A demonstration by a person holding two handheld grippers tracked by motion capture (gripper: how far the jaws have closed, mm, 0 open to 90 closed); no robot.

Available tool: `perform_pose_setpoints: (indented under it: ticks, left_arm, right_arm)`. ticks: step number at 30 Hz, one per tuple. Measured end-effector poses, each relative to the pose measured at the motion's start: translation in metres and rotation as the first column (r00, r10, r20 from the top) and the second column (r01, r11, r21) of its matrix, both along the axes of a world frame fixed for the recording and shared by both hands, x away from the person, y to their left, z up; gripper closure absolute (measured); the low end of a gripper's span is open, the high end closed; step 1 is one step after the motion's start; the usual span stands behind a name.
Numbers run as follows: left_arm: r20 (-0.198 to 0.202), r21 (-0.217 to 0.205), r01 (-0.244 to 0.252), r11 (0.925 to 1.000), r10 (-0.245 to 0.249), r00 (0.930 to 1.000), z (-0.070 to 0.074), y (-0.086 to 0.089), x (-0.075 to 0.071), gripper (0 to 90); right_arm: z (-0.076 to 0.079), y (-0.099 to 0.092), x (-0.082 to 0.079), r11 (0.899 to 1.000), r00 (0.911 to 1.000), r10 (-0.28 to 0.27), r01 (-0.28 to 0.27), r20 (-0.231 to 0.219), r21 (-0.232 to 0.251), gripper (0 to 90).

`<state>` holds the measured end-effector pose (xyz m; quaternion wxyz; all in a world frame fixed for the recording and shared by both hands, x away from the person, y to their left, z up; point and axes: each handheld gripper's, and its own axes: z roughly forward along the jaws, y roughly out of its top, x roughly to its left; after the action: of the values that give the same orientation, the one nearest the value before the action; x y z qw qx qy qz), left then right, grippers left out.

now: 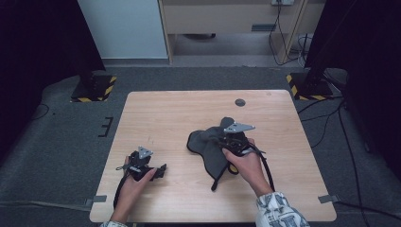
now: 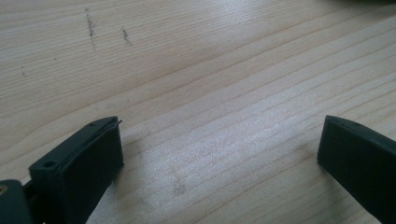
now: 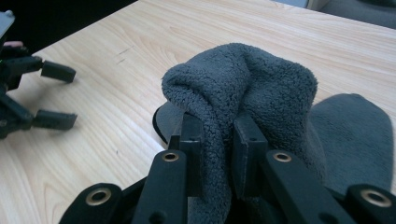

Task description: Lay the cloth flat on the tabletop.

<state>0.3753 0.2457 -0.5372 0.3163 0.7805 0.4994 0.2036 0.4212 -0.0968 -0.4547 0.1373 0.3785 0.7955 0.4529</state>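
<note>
Two claws are at work here, and yours on the right [image 3: 218, 140] is the busy one: its jaws are drawn in tight on a pinched-up fold of the grey cloth [image 3: 243, 84], which bulges in a soft hump just past the tips. In the high view that right claw [image 1: 235, 140] sits over the middle-right of the bench [image 1: 165, 113], with the cloth [image 1: 203, 146] partly gathered under it and the rest draped flat on the wood, a dark bound edge trailing toward you. Judging by the nubbly pile and the way it slumps, the cloth is light, limp and quite forgiving; nothing in it will break, and its fleecy surface should give the pads plenty of bite. The catch is that it has no stiffness at all, so whatever you do not hold will hang, drag and fold over itself. The pinch you have takes a thick fold rather than a single layer, which looks secure but will not spread the cloth out. For that, you would want a hold at an edge or corner, best on the bound rim, which looks firmer than the pile. Your left claw [image 2: 219, 154] stands spread wide with nothing between its jaws, resting over bare wood near the front-left of the bench [image 1: 142, 164], well apart from the cloth and free to take a second corner.
</note>
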Motion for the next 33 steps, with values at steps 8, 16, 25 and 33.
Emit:
perform_pose_setpoints:
  ticks: [8,16,25,33]
  left_arm:
    - [0.0,0.0,0.001,1.0,-0.001,1.0,0.0,0.0,0.0,0.0]
    - [-0.001,0.0,0.001,1.0,-0.001,1.0,0.0,0.0,0.0,0.0]
    - [0.0,-0.001,0.005,1.0,-0.005,1.0,0.0,0.0,0.001,0.0]
    - [0.002,0.0,0.013,0.9999,-0.013,0.9999,0.0,0.002,0.002,0.0]
  right_arm:
    - [0.004,0.032,0.01,1.0,0.9998,0.013,-0.013,-0.011,0.007,76.8]
    - [0.0,0.058,0.006,0.999,0.9986,0.04,-0.04,-0.034,0.021,76.8]
    - [-0.005,0.069,-0.017,0.995,0.995,0.094,-0.093,-0.034,0.034,75.5]
    - [-0.022,0.075,-0.027,0.992,0.9905,0.128,-0.128,-0.049,0.005,65.7]
